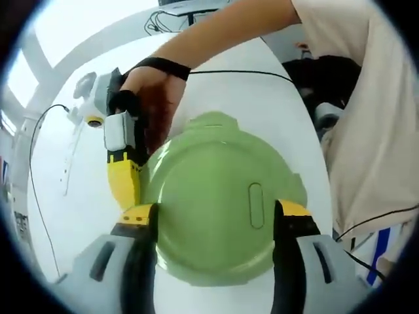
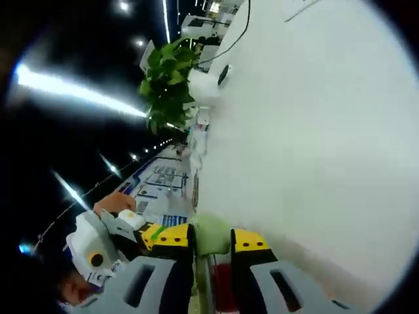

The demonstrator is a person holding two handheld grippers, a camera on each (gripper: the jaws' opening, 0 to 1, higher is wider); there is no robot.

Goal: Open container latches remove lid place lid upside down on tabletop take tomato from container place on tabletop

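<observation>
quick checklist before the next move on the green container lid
1. Left gripper straddles the green lid, jaws either side: ok.
2. Right gripper on a green latch tab at the lid's edge: ok.
3. Latch actually released: cannot tell.
4. Lid still seated on the container: ok, not yet lifted.
5. White tabletop beside the container free for setting the lid down: ok, apart from a thin cable.
6. Tomato inside: cannot tell, lid covers it.
</observation>
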